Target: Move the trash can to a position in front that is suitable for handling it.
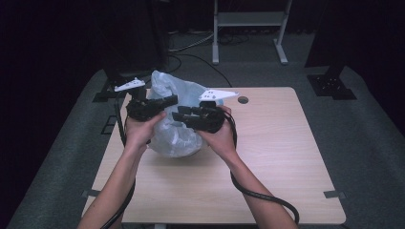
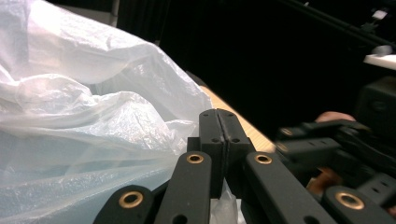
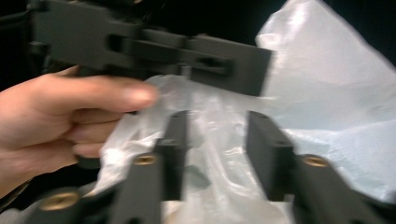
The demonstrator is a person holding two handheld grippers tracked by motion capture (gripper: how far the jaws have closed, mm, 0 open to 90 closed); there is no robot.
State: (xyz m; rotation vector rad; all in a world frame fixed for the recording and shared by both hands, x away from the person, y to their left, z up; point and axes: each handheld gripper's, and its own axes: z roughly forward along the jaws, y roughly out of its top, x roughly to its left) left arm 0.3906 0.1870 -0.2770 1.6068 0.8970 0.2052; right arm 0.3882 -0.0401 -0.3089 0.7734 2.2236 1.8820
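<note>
Left tongs [image 2: 218, 122]: pressed together on a fold of the plastic bag [image 1: 175, 112], anchoring it.
Right tongs [image 3: 215, 140]: spread around bag film, not pinching.
Worktop [image 1: 267, 157]: supports the bag.

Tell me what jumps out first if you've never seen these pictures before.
A crumpled, translucent plastic bag sits on the far left part of a wooden table, pale against the dark room. Two hands work it from either side: the left hand-held gripper has its jaws shut on a fold of the film, while the right hand-held gripper has its jaws apart with film between them.
</note>
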